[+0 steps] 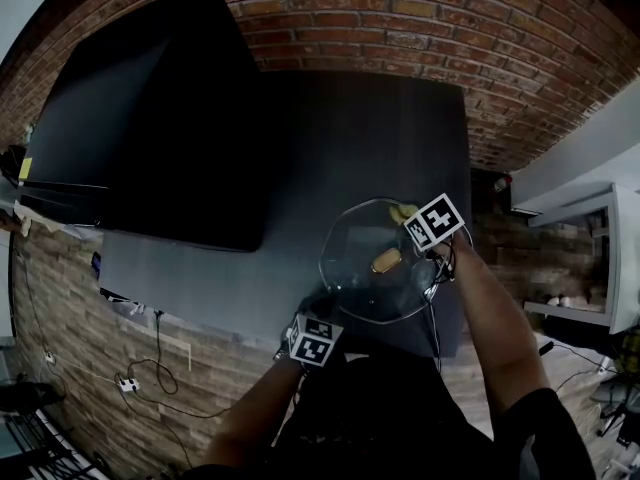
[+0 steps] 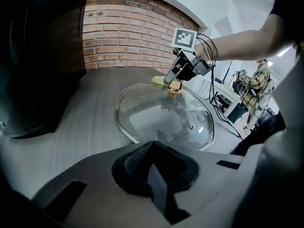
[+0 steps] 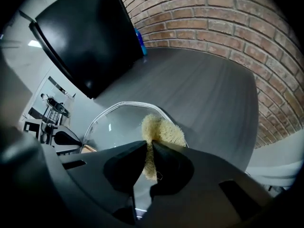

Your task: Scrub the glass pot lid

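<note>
Well to the left of the glass pot lid (image 1: 365,283): large black box (image 1: 150,118) standing on the dark grey tabletop (image 1: 340,138).

At the lid's near-left rim: left hand-held gripper (image 2: 151,146), jaws drawn together and apparently clenched on the glass edge, marker cube on the side away from the lid.

Centre: the lid itself, lying flat and dome-up on the tabletop between the two hand-held grippers. Clear glass with a bright rim, a gold knob (image 1: 386,260) at the crown and a small vent hole (image 2: 191,126) between the knob and the near rim.

Just beyond the knob, at the lid's far-right rim: pale yellow fibrous scrubbing pad (image 3: 161,131), folded and touching the glass.

Directly right of the pad: right hand-held gripper (image 3: 148,148), jaws pinched tight on the pad, tilted down toward the lid, marker cube uppermost.

Behind the lid, past the tabletop's far edge: red brick wall (image 1: 400,8).
</note>
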The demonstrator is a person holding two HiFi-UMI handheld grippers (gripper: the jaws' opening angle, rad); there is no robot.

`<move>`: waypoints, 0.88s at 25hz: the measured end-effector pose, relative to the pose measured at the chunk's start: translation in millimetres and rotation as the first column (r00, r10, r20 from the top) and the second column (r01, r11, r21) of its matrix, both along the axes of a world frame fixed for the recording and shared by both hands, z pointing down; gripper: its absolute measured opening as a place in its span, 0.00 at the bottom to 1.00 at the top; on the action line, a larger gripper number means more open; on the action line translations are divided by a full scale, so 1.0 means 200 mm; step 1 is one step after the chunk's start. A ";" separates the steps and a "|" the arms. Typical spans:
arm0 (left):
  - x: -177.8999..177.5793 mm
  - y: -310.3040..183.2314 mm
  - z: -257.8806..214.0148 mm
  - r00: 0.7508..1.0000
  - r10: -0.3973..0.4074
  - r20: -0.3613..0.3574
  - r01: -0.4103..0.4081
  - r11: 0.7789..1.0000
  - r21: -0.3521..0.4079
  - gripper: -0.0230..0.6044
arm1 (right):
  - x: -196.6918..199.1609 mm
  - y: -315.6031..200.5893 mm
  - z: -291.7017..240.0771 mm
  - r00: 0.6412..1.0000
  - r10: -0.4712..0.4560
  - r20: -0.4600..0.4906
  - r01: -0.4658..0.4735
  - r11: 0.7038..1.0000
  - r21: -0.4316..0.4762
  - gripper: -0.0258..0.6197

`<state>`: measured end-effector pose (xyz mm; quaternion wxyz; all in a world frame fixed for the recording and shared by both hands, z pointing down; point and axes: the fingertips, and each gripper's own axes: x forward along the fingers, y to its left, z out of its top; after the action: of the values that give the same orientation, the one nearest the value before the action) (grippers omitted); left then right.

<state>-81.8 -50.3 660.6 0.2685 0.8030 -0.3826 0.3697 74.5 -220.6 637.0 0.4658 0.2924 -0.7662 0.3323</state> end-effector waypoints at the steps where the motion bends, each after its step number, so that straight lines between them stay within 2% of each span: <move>1: 0.00 0.00 0.00 1.000 0.000 -0.001 0.000 1.000 0.003 0.09 | 0.03 0.00 0.00 1.000 0.016 0.002 -0.015 1.000 -0.001 0.10; 7: 0.00 0.00 0.00 1.000 -0.005 0.002 0.005 1.000 -0.007 0.09 | 0.13 0.02 0.02 0.995 0.094 0.020 -0.093 0.996 -0.014 0.10; 10: 0.00 -0.02 0.00 1.000 -0.005 -0.003 0.005 1.000 0.019 0.09 | 0.16 0.02 0.02 0.992 0.126 0.029 -0.126 0.992 -0.012 0.10; 14: 0.00 0.00 0.00 1.000 -0.013 -0.001 0.013 1.000 0.003 0.09 | 0.17 0.03 0.02 0.991 0.135 0.015 -0.136 0.991 0.013 0.10; 18: 0.01 0.00 0.00 1.000 -0.006 0.001 0.006 1.000 -0.007 0.09 | 0.16 0.03 0.00 0.994 0.107 0.015 -0.108 0.990 0.089 0.10; 22: 0.01 0.00 0.00 1.000 -0.007 -0.004 0.007 1.000 -0.008 0.09 | 0.11 0.01 -0.12 0.988 0.098 0.121 -0.120 0.973 0.196 0.10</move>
<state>-80.1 -50.7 660.3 0.2737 0.8012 -0.3837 0.3687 96.6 -219.2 612.5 0.3716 0.3610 -0.8035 0.2933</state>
